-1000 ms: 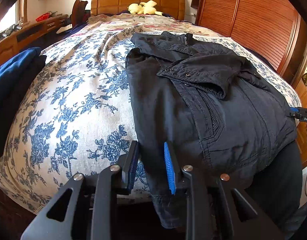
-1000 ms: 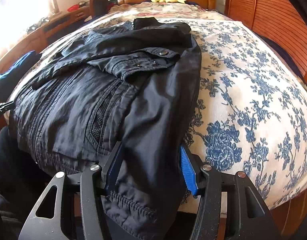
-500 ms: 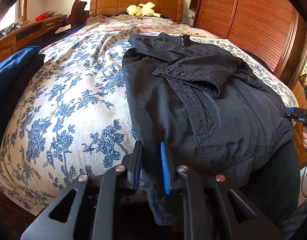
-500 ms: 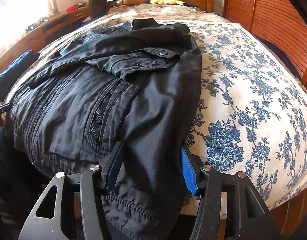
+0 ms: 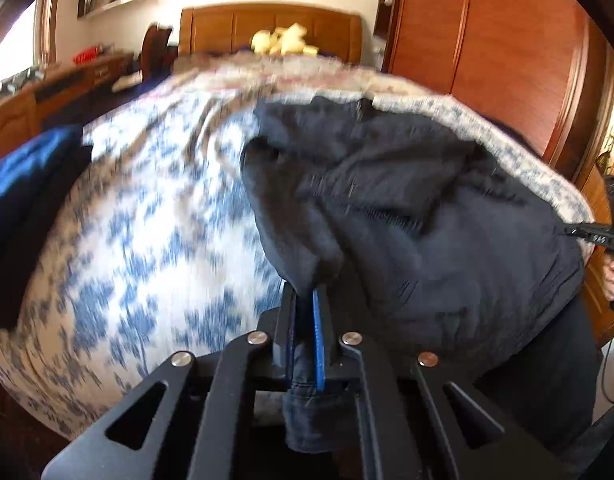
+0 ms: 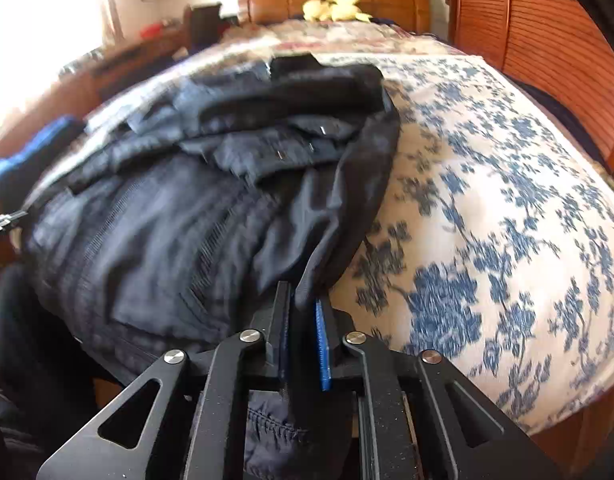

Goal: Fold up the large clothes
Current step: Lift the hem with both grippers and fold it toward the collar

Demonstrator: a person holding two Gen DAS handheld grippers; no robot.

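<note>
A dark navy jacket [image 5: 427,232] lies on the floral bedspread [image 5: 147,216], sleeves folded across its front, hem hanging over the near bed edge. My left gripper [image 5: 307,300] is shut on the jacket's bottom left corner, and the fabric bunches up from between the pads. My right gripper [image 6: 303,308] is shut on the jacket's bottom right corner [image 6: 319,264]. The jacket also fills the left of the right wrist view [image 6: 187,220]. The right gripper shows at the right edge of the left wrist view [image 5: 599,236]. Both views are motion-blurred.
A wooden headboard [image 5: 267,28] with a yellow soft toy [image 5: 283,40] stands at the far end. A wooden wardrobe [image 5: 507,48] runs along the right side. A blue garment [image 5: 23,172] lies at the bed's left edge, near a wooden dresser [image 5: 59,92].
Both grippers have closed on the jacket's bottom corners. Both have lifted and the hem corners rise with them.
</note>
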